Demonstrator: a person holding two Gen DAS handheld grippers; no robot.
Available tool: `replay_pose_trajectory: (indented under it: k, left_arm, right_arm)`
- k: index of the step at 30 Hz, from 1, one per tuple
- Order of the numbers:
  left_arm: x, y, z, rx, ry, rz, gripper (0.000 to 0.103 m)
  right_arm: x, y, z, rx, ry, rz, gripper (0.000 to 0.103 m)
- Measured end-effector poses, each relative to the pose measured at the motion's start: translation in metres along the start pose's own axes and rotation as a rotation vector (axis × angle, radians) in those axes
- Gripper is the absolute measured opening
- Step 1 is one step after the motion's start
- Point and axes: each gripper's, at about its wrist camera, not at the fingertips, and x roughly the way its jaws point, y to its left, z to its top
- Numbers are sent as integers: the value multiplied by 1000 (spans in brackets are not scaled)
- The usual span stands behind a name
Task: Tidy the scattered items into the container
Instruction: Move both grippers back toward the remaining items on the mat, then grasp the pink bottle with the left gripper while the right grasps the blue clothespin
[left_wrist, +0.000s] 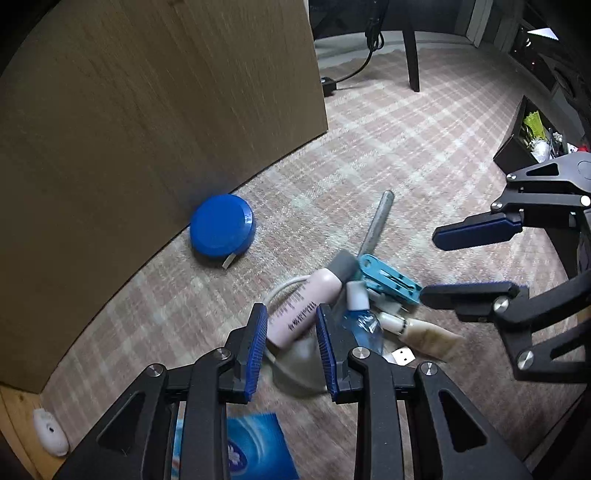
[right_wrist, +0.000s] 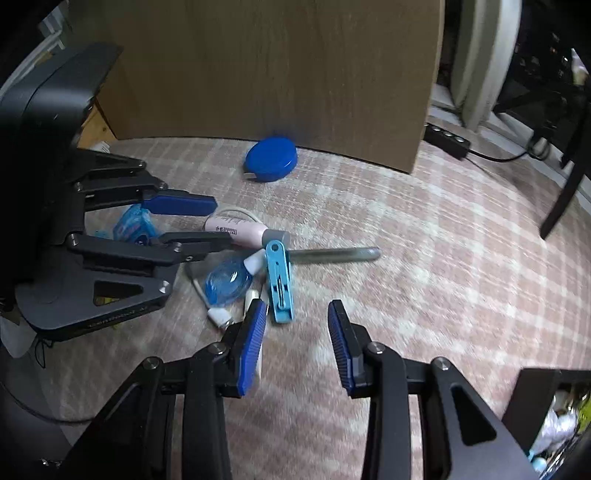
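A pile of small items lies on the checked carpet. My left gripper (left_wrist: 291, 317) points down at the pink tube (left_wrist: 295, 306) with its pads against the tube's two sides; from the right wrist view, the left gripper (right_wrist: 221, 223) flanks the pink tube (right_wrist: 240, 229). Ahead lie a light-blue clip (left_wrist: 388, 280), a small blue bottle (left_wrist: 364, 325), a grey rod (left_wrist: 376, 221) and a white cable plug (left_wrist: 402, 356). My right gripper (right_wrist: 297, 310) stands open over bare carpet, just right of the clip (right_wrist: 279, 284). The black container (right_wrist: 535, 398) sits at the lower right.
A blue round tape measure (left_wrist: 221, 229) rests against a wooden panel (left_wrist: 147, 110). A blue tissue pack (left_wrist: 251, 450) lies below my left gripper. A dark chair leg (left_wrist: 412, 55) and a power strip (right_wrist: 447, 140) stand further back. The container (left_wrist: 513, 144) holds several things.
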Motion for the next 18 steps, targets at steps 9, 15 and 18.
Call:
replay_pose_trajectory:
  k: [9,15,18]
  left_arm:
    - [7,-6,3,47,9,-37,26]
    - [7,-6,4,27,13,-68,25]
    - [6,-6,2,-7,14,-79,22]
  right_arm:
    - [22,0,13,-15,29,9,35]
    - [31,-8,15,6,38,36,33]
    - [31,-14,14,24,39,50,17]
